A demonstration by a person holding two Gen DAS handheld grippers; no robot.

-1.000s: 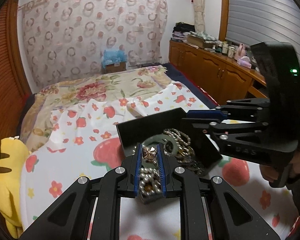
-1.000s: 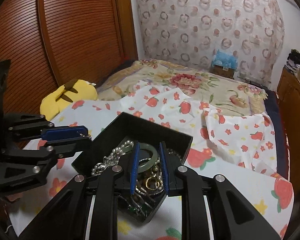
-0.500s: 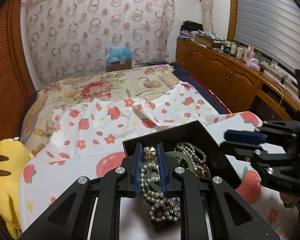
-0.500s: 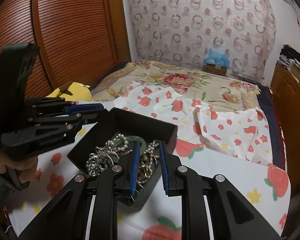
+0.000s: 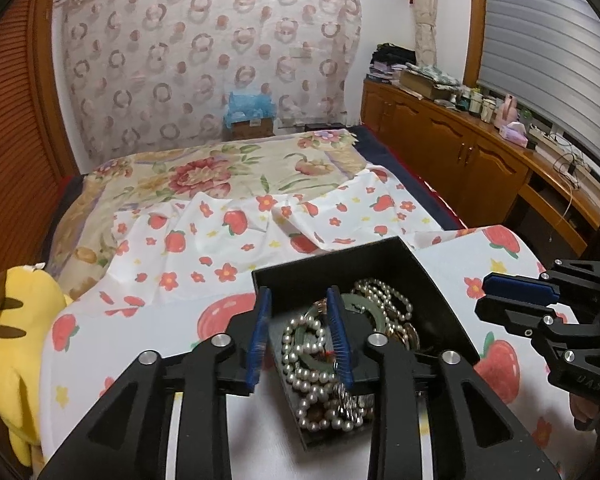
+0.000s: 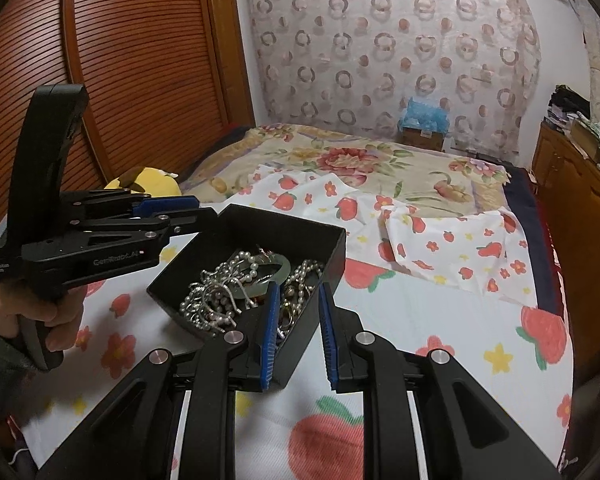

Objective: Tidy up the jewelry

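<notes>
Opening over the black box (image 5: 342, 268), left gripper (image 5: 300, 334) apparently empty.

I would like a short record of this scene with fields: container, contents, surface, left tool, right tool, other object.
container: open black rectangular box, no lid seen
contents: tangled pearl-bead strands, pale green ring-shaped bangle, gold-coloured pieces
surface: white cloth with strawberry and flower print
left tool: over the box's near-left wall, jaws opening, nothing pressed between the pads
right tool: over the box's near corner, jaws apart, holding nothing
other object: yellow plush toy with dark stripes at the cloth's edge
</notes>
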